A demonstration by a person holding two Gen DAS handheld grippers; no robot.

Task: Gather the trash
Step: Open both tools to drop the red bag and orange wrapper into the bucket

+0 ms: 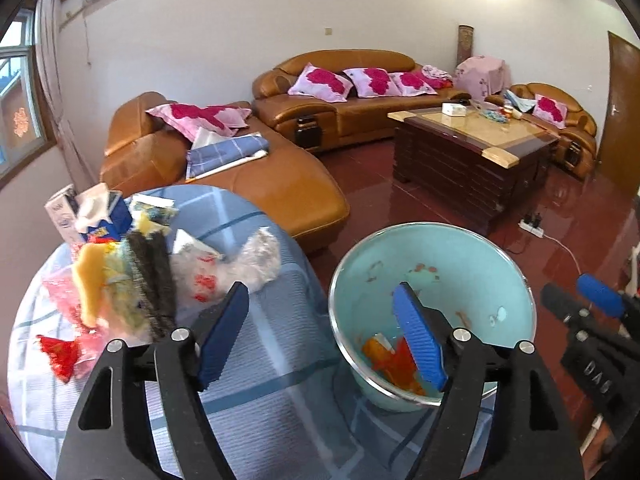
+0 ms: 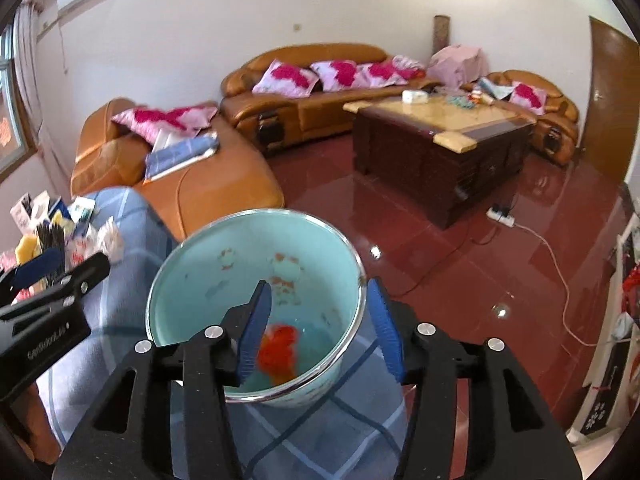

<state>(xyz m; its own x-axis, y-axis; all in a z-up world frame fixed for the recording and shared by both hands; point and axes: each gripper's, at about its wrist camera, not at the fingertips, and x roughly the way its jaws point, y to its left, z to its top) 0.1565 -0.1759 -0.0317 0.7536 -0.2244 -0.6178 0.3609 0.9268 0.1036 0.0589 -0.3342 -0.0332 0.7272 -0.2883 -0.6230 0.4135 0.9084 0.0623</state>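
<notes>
Right hand-held gripper [image 2: 320,328] open; basin [image 2: 192,264] mouth upward.

A tan leather sofa [image 1: 344,112] runs along the far wall at the centre of the frame, with pink and magenta cushions [image 1: 320,82] on it. A dark wooden coffee table [image 1: 472,152] stands right of centre on the glossy red floor [image 1: 560,232]. A window [image 1: 18,96] fills the left edge, a brown door [image 1: 622,112] the right.
</notes>
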